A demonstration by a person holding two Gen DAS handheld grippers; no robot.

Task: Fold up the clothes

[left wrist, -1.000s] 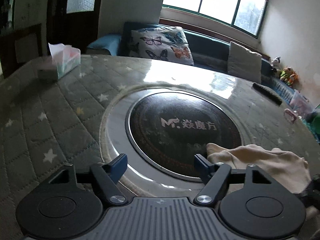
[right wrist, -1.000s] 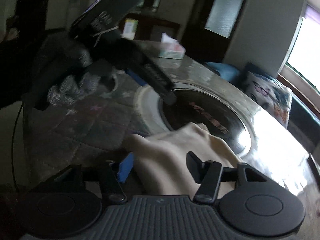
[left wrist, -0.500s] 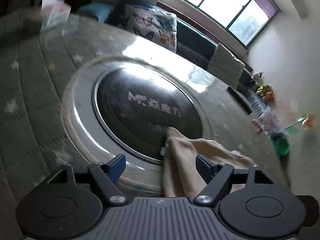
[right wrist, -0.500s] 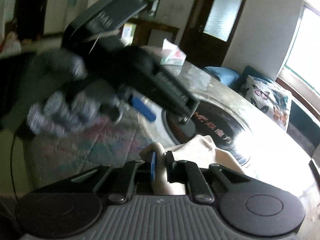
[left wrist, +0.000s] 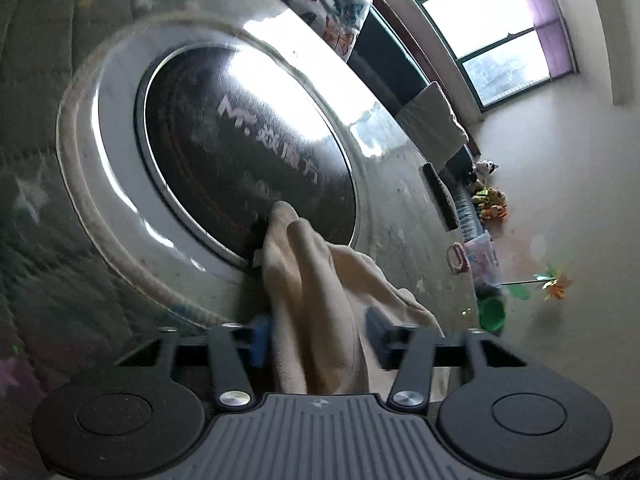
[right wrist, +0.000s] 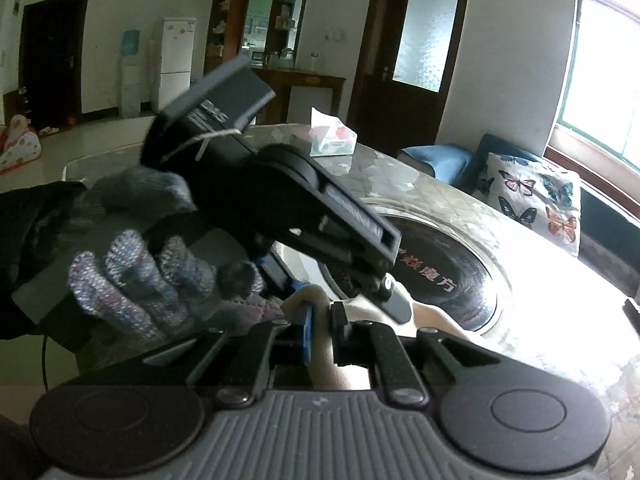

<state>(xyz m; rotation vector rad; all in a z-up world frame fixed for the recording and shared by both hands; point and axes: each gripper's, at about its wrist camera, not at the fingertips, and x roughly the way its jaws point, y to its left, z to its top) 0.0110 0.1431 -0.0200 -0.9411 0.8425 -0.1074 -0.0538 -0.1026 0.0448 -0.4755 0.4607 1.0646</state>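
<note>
Two black two-finger grippers meet on one cream-coloured soft cloth garment [left wrist: 320, 300] at the near edge of the round glass-topped table [left wrist: 400, 168]; the left gripper [left wrist: 318, 334] has just been closing its jaws, and a raised ridge of the garment stands between the blue pads, the left pad against the fabric, though whether both pads press on it I cannot tell; the right gripper [right wrist: 321, 330] is clenched on a thin fold of the same garment [right wrist: 434, 318], its blue pad and black pad nearly meeting with cloth pinched between them; just beyond it, in the right wrist view, a hand in a grey knitted glove [right wrist: 132, 264] holds the left gripper's body, which slants down over the garment; the garment's far tip lies on the dark round glass hotplate with white lettering [left wrist: 248, 144], set in a pale ring at the tabletop's centre; farther off, a green-and-white tissue box [right wrist: 332, 138] sits near the far edge of the tabletop; beyond the table stands a butterfly-print cushion [right wrist: 532, 204] on a dark sofa beneath the window.
</note>
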